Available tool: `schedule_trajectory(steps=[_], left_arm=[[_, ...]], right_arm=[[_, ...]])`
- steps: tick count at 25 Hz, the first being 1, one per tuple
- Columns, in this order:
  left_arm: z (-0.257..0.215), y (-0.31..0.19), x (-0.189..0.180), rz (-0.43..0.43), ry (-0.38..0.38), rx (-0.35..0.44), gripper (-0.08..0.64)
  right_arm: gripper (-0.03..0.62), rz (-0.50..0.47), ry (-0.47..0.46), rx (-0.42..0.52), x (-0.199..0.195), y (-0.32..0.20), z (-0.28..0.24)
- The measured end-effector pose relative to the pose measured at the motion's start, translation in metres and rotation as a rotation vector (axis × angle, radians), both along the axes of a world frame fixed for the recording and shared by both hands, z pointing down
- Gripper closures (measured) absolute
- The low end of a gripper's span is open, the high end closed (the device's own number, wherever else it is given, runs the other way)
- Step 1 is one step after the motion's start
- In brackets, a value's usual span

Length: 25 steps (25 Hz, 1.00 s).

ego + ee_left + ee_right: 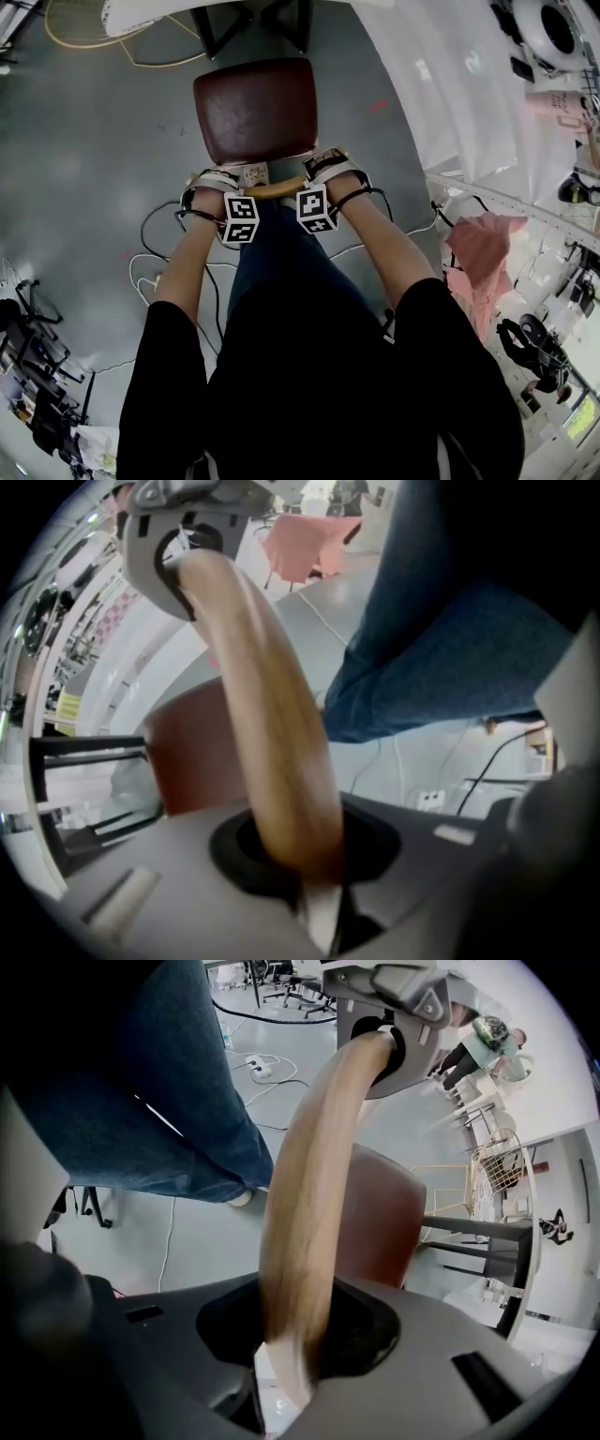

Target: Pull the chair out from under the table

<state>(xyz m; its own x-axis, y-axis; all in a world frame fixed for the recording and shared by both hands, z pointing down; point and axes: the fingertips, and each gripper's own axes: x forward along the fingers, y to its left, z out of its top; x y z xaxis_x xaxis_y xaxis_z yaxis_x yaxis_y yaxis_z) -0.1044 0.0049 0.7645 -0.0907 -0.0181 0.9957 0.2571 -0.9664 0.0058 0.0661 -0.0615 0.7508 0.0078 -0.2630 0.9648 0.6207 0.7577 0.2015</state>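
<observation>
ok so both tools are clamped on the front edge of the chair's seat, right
Not quite. The left tool and the right tool are both clamped, but on the curved wooden back rail, not on the front edge of the seat. The head view shows this, and each gripper view has the rail running between its jaws.

Chair point(255, 108) on the floor point(84, 141), before the worktop point(150, 14).
Left gripper point(216, 182) and right gripper point(330, 169) sit side by side on its top rail point(275, 188); cables point(155, 272) lie to the left.
</observation>
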Motion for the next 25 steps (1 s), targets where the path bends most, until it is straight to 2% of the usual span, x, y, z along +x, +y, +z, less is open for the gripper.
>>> schedule_trajectory(steps=[5,15,25], left_arm=[[0.001,0.034,0.011,-0.019,-0.006,-0.011,0.472],[-0.004,0.088,0.033,-0.066,0.026,-0.085,0.472],[-0.004,0.135,0.038,-0.020,0.031,-0.090,0.472]], right_arm=[[0.474,-0.032,-0.011,0.001,0.010,0.029,0.000],[0.477,-0.075,-0.015,-0.043,0.027,0.074,-0.002],[0.477,-0.025,0.005,-0.052,0.036,0.129,-0.002]])
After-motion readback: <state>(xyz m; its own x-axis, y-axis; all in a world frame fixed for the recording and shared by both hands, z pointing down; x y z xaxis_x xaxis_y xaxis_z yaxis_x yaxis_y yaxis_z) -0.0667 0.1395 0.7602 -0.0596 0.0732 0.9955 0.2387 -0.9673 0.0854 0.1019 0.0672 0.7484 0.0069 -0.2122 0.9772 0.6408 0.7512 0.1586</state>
